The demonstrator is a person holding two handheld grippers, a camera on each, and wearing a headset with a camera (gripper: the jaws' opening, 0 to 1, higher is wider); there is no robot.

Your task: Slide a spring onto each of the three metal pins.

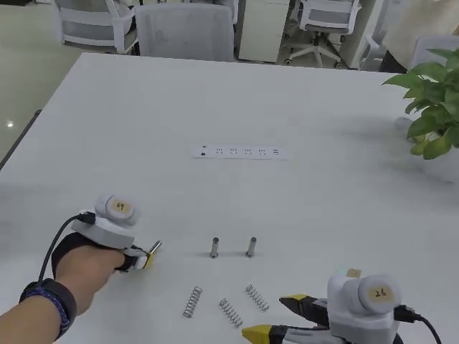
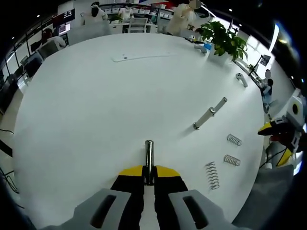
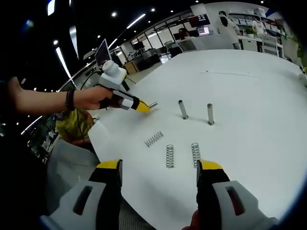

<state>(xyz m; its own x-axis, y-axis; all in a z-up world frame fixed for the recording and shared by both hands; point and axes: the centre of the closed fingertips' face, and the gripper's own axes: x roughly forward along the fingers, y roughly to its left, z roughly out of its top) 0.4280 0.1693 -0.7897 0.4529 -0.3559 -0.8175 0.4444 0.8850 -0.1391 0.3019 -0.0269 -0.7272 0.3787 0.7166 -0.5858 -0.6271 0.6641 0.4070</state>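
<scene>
- The right gripper (image 1: pixel 267 315) is nearest, its yellow-tipped jaws spread wide with nothing between them.
- Three springs (image 3: pixel 170 156) lie loose on the white table (image 1: pixel 215 100) just ahead of those open jaws, none touching them.
- Two metal pins (image 3: pixel 183 109) stand upright beyond the springs, side by side but apart.
- The left gripper (image 2: pixel 149 170) has its jaws pinched on a third pin (image 2: pixel 149 152), which juts forward past the tips.
</scene>
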